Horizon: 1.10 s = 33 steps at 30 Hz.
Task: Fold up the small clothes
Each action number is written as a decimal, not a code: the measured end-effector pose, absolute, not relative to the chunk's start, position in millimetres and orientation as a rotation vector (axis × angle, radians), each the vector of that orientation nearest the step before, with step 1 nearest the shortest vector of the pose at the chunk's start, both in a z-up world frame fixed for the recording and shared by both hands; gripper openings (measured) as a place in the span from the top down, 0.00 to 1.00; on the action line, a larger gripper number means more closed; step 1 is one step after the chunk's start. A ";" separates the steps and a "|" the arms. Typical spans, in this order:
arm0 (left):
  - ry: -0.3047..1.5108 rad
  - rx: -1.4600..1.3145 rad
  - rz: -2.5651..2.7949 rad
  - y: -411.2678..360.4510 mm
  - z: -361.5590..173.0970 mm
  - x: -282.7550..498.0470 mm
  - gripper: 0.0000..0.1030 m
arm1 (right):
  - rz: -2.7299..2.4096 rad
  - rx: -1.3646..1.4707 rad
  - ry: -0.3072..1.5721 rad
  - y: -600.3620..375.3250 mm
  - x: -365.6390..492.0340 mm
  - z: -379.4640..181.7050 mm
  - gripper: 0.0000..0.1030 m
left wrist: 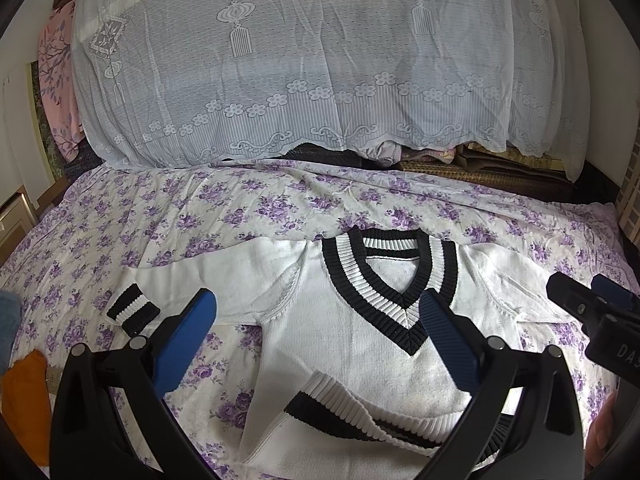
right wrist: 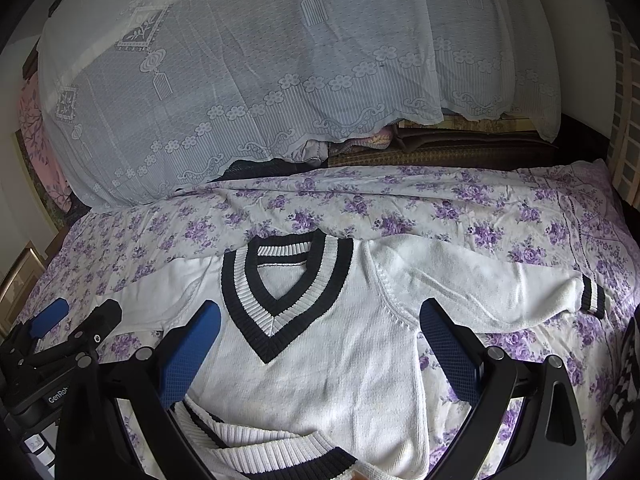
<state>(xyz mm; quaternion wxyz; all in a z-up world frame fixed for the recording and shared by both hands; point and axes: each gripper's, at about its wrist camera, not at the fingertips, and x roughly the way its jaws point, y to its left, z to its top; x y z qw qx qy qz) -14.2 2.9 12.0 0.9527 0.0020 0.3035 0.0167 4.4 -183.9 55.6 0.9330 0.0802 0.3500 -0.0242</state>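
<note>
A small white V-neck sweater (left wrist: 352,328) with black-and-white ribbed trim lies face up on the purple-flowered bedsheet (left wrist: 168,220), sleeves spread to both sides. Its hem (left wrist: 360,408) is rumpled and turned up near me. My left gripper (left wrist: 320,336) is open and empty, hovering over the sweater's lower left body. My right gripper (right wrist: 320,344) is open and empty over the sweater (right wrist: 320,360) and its lower right body. The left gripper also shows in the right wrist view (right wrist: 68,328), and the right gripper shows in the left wrist view (left wrist: 592,304).
A large heap under a white lace cover (left wrist: 300,60) fills the back of the bed. Dark folded mats (right wrist: 440,152) lie beneath its edge. An orange cloth (left wrist: 28,392) and a blue one (left wrist: 8,320) lie at the left edge. A lattice panel (right wrist: 628,120) stands at right.
</note>
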 end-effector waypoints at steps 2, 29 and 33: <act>0.617 0.004 0.034 2.9 12.0 -14.2 0.04 | -0.050 0.163 0.715 -183.4 4.1 56.0 0.03; 0.752 -0.010 0.068 30.9 -18.7 6.0 0.04 | -0.049 0.104 0.806 -169.0 6.6 23.6 0.03; 0.860 -0.028 0.095 44.9 -52.0 29.9 0.04 | -0.054 0.064 0.902 -169.7 10.6 -10.1 0.03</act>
